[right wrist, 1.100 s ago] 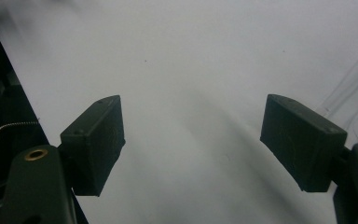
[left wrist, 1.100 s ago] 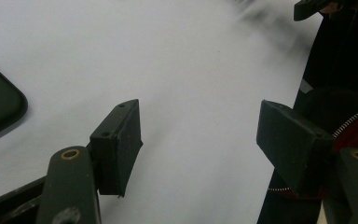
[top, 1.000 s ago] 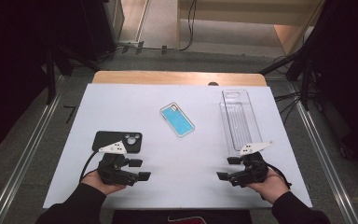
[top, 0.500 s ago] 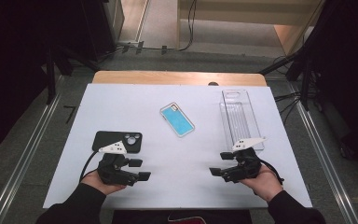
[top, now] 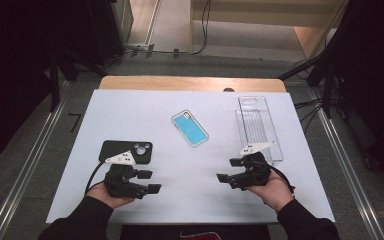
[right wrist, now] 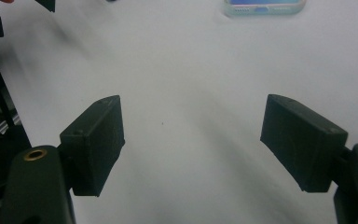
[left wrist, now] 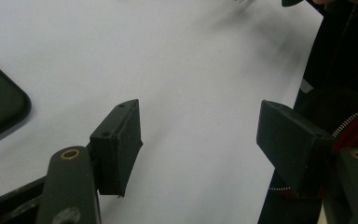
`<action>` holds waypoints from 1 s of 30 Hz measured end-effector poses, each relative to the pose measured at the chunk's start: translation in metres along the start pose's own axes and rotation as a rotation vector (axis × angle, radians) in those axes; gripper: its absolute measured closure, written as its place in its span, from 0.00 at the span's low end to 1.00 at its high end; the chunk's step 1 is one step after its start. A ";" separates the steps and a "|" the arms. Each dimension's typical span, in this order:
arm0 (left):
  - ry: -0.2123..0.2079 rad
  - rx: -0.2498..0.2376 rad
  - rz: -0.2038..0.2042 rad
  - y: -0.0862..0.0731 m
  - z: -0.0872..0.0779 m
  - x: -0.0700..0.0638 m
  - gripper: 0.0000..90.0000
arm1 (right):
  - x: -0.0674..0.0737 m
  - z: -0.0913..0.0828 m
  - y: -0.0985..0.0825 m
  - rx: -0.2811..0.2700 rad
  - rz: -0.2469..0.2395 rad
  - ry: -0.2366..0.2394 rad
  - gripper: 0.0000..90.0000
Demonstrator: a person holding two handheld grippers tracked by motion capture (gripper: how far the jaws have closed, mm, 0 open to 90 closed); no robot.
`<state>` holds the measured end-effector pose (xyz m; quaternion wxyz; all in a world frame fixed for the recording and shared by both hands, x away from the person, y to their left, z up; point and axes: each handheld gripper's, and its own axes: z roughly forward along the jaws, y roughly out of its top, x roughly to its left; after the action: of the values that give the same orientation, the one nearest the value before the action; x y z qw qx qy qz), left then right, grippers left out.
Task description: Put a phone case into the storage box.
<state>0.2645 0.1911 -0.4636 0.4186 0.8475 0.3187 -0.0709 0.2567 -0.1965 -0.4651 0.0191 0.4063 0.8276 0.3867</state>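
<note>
The work looks to be at its very start: nothing has been picked up, and both tools sit low at the person's edge of the white tabletop (top: pixel 145 107). Taking the blue phone (top: pixel 190 128) in the middle of the tabletop as the landmark, the black phone case (top: pixel 126 151) lies well to its left and nearer the person, camera cut-out showing, and the clear plastic tray (top: pixel 258 127) lies well to its right, long side running away from the person.

The left hand-held gripper (top: pixel 146 181) is just on the person's side of the black phone case, close to it but apart from it; in the left gripper view a rounded corner of that case sits to the left of the jaws. Its jaws are spread wide over bare tabletop, holding and touching nothing.

The right hand-held gripper (top: pixel 229 170) sits nearer the person than the phone and off to its right, beside the near end of the tray. Its jaws are likewise spread wide and empty, turned toward the middle; the right gripper view shows the phone's lower edge well ahead of them.

I judge the next move to be a reach, likely the right tool forward to the phone, which lies flat, so the jaws would need to straddle its narrow sides.
</note>
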 end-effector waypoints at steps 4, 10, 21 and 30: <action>0.002 0.002 0.011 0.000 0.000 0.000 0.34 | 0.001 0.005 0.004 0.012 0.008 -0.006 0.22; 0.011 0.014 0.019 -0.001 0.001 0.000 0.34 | 0.003 0.012 0.013 0.003 0.003 -0.009 0.22; 0.019 0.000 0.008 0.000 0.001 0.001 0.34 | -0.002 0.018 0.027 -0.021 0.022 -0.033 0.21; 0.018 0.002 0.011 0.000 0.000 0.000 0.34 | -0.002 0.023 0.046 -0.025 0.014 -0.041 0.21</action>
<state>0.2646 0.1914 -0.4641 0.4152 0.8502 0.3177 -0.0612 0.2962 -0.1664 -0.4517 0.0382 0.4199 0.8193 0.3886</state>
